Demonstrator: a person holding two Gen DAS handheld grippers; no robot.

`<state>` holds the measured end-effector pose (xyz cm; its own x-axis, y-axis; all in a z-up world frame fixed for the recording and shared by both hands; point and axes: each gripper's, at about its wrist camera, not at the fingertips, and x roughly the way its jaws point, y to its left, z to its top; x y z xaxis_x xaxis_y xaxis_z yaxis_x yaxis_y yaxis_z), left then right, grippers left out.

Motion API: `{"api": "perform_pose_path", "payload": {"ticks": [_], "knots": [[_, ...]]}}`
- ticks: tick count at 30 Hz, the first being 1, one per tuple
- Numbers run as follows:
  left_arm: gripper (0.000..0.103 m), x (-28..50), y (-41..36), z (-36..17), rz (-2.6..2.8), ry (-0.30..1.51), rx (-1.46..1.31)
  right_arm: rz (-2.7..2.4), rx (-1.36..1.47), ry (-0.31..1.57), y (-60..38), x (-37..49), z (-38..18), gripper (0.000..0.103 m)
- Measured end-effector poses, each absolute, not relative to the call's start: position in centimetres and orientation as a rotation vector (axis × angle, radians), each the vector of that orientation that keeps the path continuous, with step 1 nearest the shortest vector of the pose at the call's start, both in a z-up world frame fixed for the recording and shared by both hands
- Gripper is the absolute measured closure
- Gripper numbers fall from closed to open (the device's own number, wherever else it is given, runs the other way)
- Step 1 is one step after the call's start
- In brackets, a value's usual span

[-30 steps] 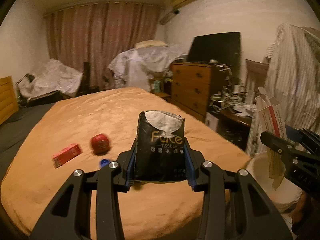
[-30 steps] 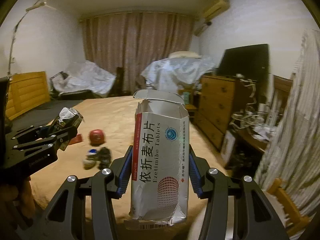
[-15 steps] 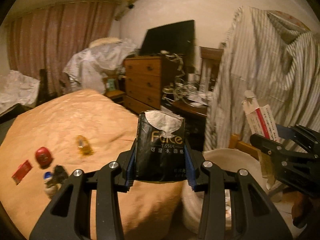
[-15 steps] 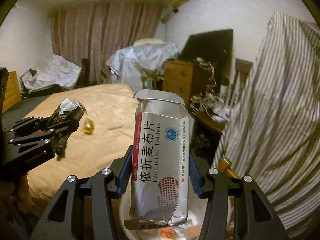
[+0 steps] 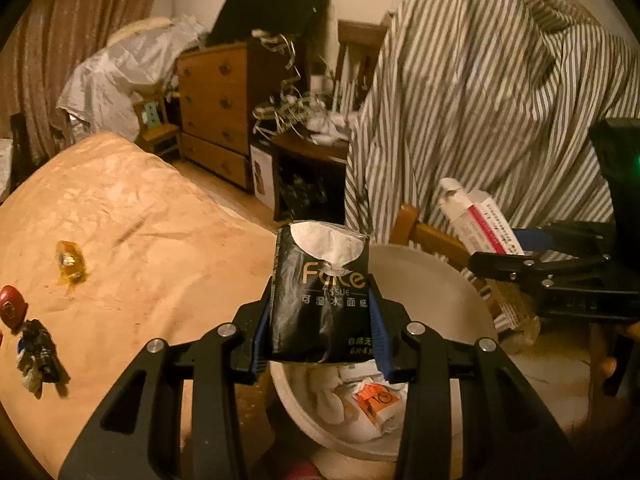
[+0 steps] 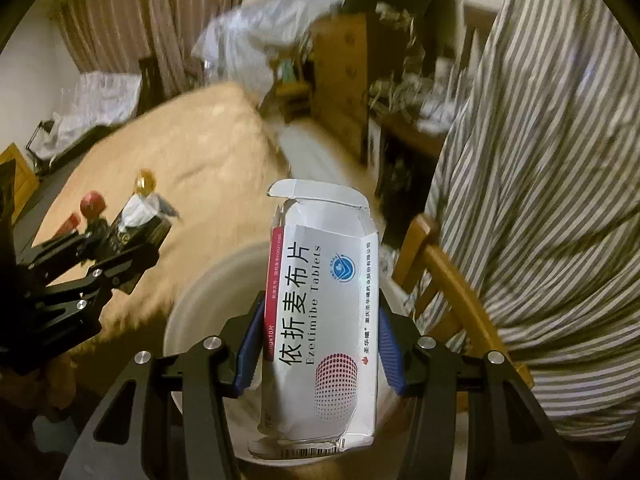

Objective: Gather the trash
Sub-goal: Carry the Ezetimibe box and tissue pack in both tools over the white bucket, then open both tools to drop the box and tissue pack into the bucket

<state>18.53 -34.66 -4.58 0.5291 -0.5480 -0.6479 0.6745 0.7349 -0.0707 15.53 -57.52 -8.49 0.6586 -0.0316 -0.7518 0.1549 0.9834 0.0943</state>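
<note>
My left gripper (image 5: 320,332) is shut on a black tissue pack (image 5: 320,292) with white tissue at its top, held over the near rim of a white bin (image 5: 436,276). Paper scraps lie in the bin's bottom. My right gripper (image 6: 318,344) is shut on a white tablet box (image 6: 320,332) with a torn top flap, above the same bin (image 6: 192,300). Each gripper shows in the other's view: the right one with its box (image 5: 480,224) at the right, the left one with its pack (image 6: 136,216) at the left.
An orange bedspread (image 5: 140,240) still carries a yellow wrapper (image 5: 70,264), a red round item (image 5: 10,308) and a dark crumpled wrapper (image 5: 36,356). A wooden chair (image 6: 448,276) draped with striped cloth (image 5: 500,100) stands behind the bin. A dresser (image 5: 216,108) and cluttered table stand beyond.
Both grippers have swung right from over the bed and tilted down, keeping their grips. The white bin has come under them, and the bed has slid to the left.
</note>
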Motion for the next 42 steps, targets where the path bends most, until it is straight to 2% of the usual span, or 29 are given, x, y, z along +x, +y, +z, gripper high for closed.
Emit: {"api": "perform_pose_path", "payload": {"ticks": [4, 9, 42], "knots": [[0.064, 19.2, -35.9, -5.6, -0.757, 0.758, 0.214, -0.079, 0.175, 0.970, -58.8, 17.6, -10.9, 0.051], [0.064, 19.8, -37.0, -6.8, -0.760, 0.801, 0.248, -0.067, 0.213, 1.038, -59.9, 19.2, -12.7, 0.051], [0.061, 21.0, -37.2, -8.3, -0.725, 0.831, 0.269, -0.041, 0.236, 1.016, -57.5, 19.5, -12.9, 0.050]]}}
